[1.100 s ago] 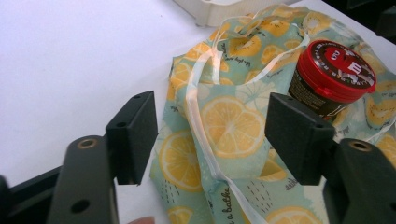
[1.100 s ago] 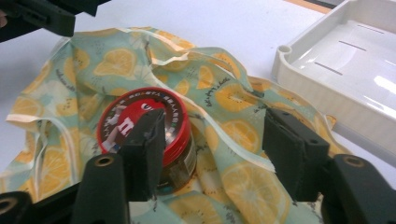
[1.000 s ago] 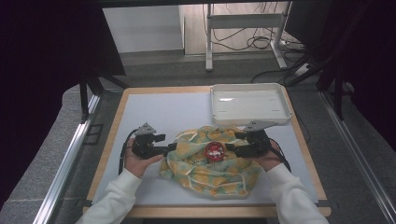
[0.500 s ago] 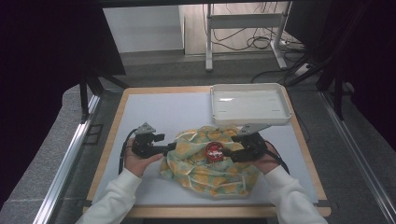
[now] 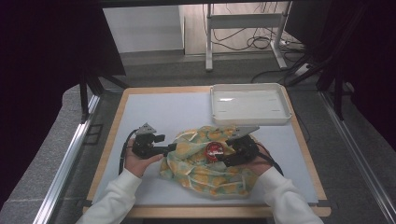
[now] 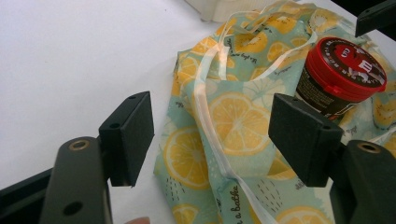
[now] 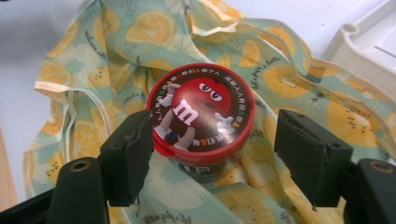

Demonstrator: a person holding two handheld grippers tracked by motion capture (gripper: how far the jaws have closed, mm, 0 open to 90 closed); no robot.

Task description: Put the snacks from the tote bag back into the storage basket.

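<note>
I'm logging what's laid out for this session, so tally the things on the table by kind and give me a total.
Lemon-print cloth bag: 1
Red-lidded candy tub: 1
White tray: 1
Hand-held tongs: 2, the left tongs and the right tongs, both open
Total: 5

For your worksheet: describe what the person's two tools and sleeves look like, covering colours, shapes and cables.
Both the left tool and the right tool are black, each ending in two blocky rectangular pads on dark arms with round brass-ringed holes. Each carries a grey three-cornered plate and trails a black cable. The sleeves are white.
</note>
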